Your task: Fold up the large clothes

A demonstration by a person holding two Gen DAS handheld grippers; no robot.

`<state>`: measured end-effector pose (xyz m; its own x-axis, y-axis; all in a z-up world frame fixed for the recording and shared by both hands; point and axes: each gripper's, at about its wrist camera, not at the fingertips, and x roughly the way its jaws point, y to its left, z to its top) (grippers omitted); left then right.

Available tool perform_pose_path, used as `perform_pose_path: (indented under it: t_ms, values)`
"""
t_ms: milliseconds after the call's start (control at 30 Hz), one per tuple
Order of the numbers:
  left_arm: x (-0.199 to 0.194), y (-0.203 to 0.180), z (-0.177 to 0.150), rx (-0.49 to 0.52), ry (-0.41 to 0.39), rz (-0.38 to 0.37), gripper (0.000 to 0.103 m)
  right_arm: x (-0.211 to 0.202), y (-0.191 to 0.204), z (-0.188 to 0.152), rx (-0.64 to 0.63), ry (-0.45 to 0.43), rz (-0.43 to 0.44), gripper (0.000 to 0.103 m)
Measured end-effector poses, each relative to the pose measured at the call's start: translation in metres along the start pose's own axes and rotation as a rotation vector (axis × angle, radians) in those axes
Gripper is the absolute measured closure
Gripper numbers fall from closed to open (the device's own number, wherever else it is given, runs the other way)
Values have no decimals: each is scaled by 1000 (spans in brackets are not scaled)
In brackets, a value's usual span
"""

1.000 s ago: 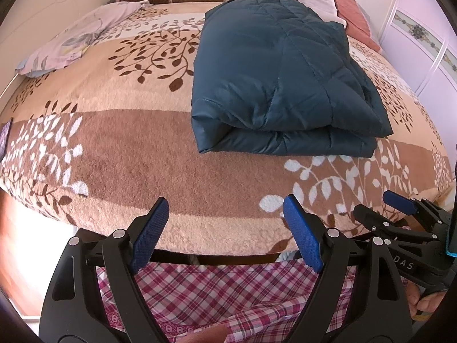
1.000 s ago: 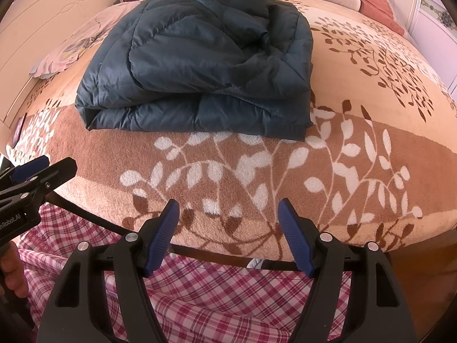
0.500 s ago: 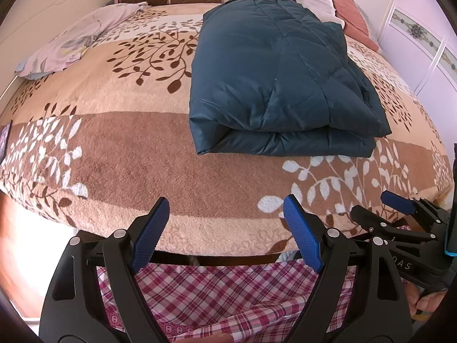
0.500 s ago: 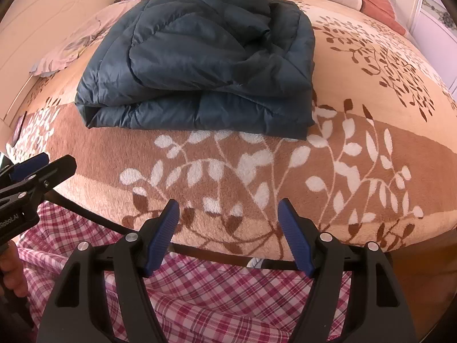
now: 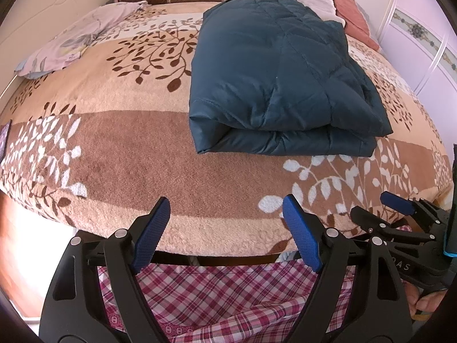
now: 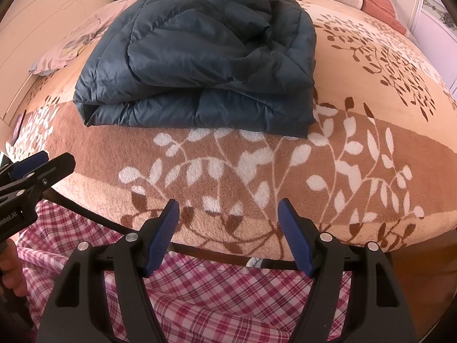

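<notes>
Lying folded on the brown leaf-patterned fleece bed blanket (image 5: 120,148), a dark teal quilted down jacket (image 5: 274,85), left gripper (image 5: 225,228) hovering with blue-padded jaws spread wide, empty, right gripper (image 6: 228,228) likewise spread, both near the bed's edge, above pink plaid fabric (image 5: 217,294).

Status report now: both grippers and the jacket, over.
Left gripper open, empty. Right gripper open, empty. Blue jacket folded on blanket, untouched. Nothing between.
</notes>
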<state>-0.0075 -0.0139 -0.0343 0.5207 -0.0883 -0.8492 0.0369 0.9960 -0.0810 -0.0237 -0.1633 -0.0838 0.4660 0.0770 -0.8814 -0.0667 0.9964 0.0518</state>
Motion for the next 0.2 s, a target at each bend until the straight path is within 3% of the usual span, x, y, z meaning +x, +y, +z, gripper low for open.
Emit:
perform_pose_path:
  t_ms: [200]
  values:
    - [2,1,0,1,7,-2,23,0,-2,2,-2,3,2,32]
